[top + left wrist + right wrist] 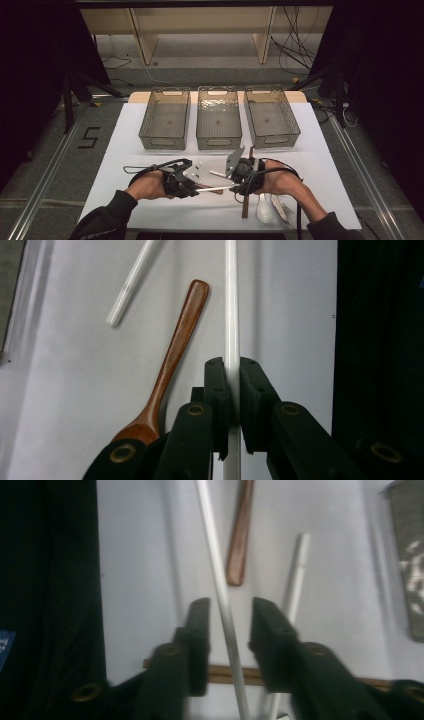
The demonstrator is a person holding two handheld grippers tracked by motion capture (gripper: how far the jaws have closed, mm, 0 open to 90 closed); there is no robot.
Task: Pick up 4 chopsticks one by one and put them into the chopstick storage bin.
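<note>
Down near the front edge of the white worktop (150, 210), both hands have met over one white chopstick (232, 315). The left gripper (232, 385) is clamped on it, pads pressed tight against either side of the stick. The right gripper (229, 625) has the same stick running between its jaws, but they stand partly apart and I see a gap on each side, so nothing is being squeezed there. From above, the stick lies roughly level between the two grippers, bridging them.

A second white chopstick (131, 282) lies flat on the worktop just beside, and a brown wooden spoon (170, 365) rests near it, its bowl toward the left gripper. Under the right gripper a brown chopstick (225, 674) lies crosswise. A white ceramic spoon (264, 210) sits by the front edge, close to the right hand. Three clear bins (218, 119) stand in a row toward the back edge, well apart from the hands.
</note>
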